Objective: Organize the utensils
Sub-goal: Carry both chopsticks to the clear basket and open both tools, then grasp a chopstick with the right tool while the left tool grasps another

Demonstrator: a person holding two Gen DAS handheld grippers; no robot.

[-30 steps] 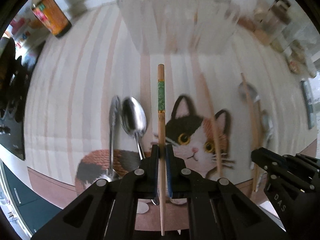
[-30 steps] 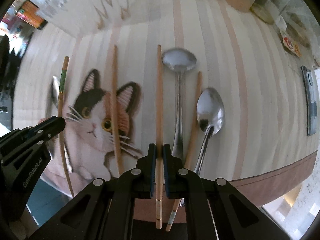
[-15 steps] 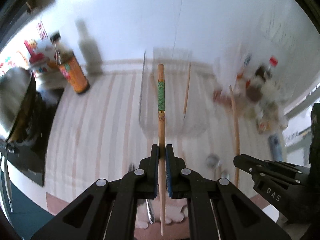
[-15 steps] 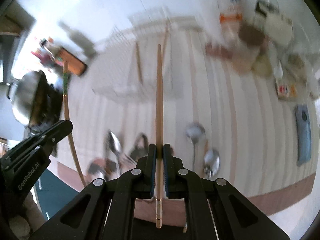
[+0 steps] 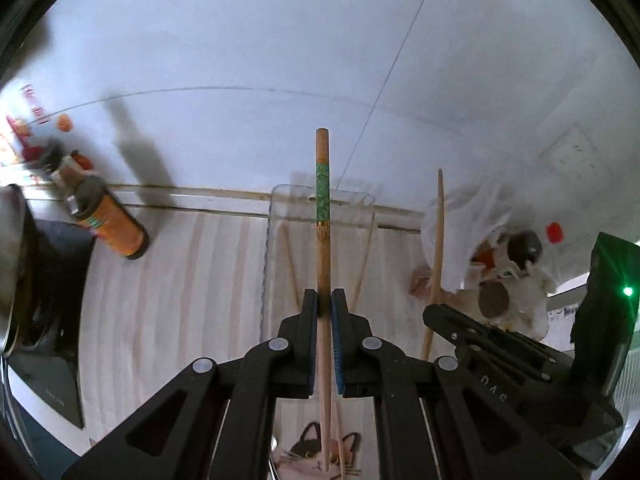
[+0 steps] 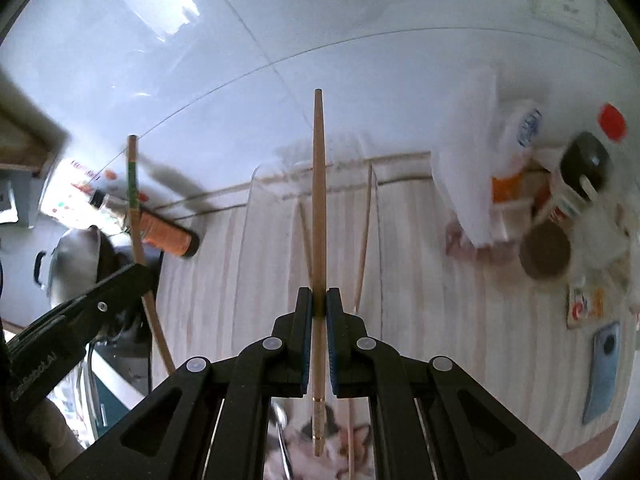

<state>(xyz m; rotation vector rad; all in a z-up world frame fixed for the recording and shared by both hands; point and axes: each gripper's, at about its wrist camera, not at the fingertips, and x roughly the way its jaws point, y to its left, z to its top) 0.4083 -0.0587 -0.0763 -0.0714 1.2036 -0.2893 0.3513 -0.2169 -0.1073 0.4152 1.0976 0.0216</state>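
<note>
My left gripper [image 5: 324, 298] is shut on a wooden chopstick [image 5: 322, 240] with a green band near its thick end. My right gripper [image 6: 318, 296] is shut on a plain wooden chopstick [image 6: 318, 208], thin tip forward. Both are held high above the striped counter. Ahead stands a clear rack [image 5: 276, 216] with two chopsticks [image 5: 362, 268] leaning inside it; the right wrist view shows the same rack [image 6: 256, 200]. Each gripper appears in the other's view: the right one [image 5: 436, 314], the left one [image 6: 138, 276]. Below, the cat mat [image 5: 312, 456] with a spoon handle [image 6: 282, 436] shows between the fingers.
An orange bottle [image 5: 116, 228] stands at the back left beside a dark pan [image 5: 24, 264]. Jars, lids and white bags [image 6: 560, 208] crowd the back right. A blue phone [image 6: 602, 372] lies near the right edge. A white tiled wall closes the back.
Both grippers rose from just over the cat mat and tilted up toward the wall, each still holding its chopstick. The mat and spoons dropped to the bottom of view; the rack came ahead.
</note>
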